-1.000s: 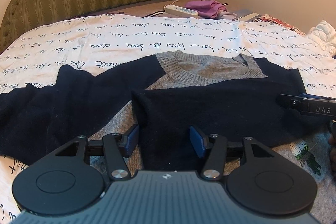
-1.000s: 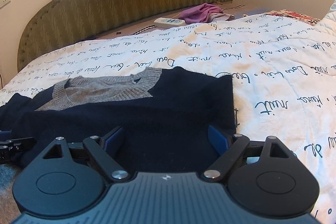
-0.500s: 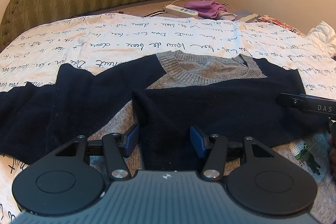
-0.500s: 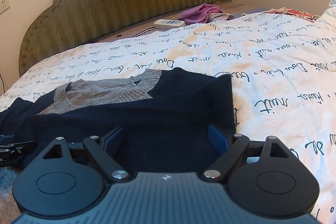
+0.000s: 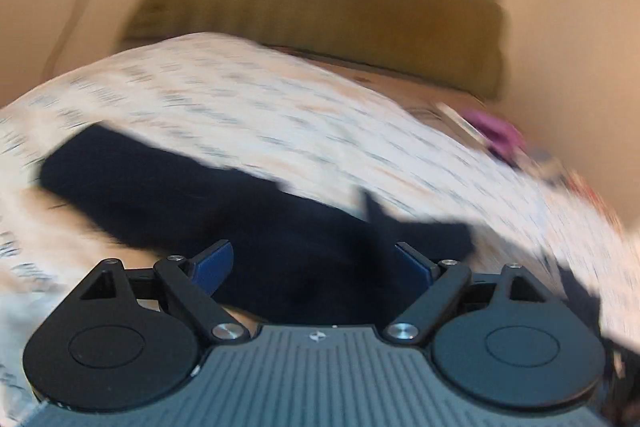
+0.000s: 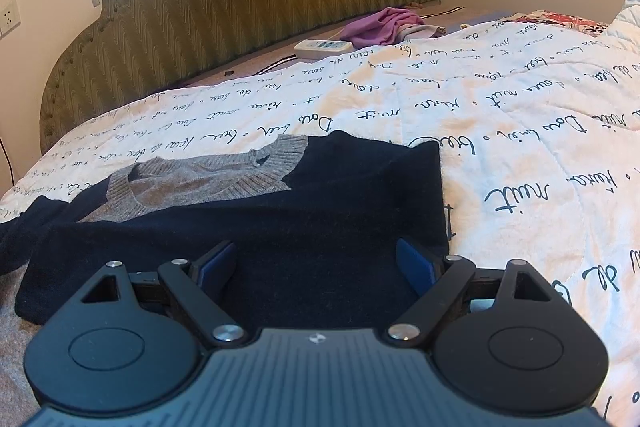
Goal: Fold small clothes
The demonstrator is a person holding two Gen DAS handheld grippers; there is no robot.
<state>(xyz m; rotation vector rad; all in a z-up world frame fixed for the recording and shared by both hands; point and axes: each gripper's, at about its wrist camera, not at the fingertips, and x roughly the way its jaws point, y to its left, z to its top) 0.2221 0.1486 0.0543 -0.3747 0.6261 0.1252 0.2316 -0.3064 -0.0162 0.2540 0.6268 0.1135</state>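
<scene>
sweater lies flat on the bed cover, one dark sleeve folded across | right gripper wide open, holds nothing, ready above it | left gripper wide open, empty; blurry, maybe over the other sleeve

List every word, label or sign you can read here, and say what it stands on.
"nuit": black cursive print on the white quilted bedspread, repeated, in the right wrist view.
"Dou": same print; the rest of the word is unclear.
White rectangular device near the headboard: markings too small to read.
Left wrist view: bedspread print is motion-blurred and unreadable.
</scene>
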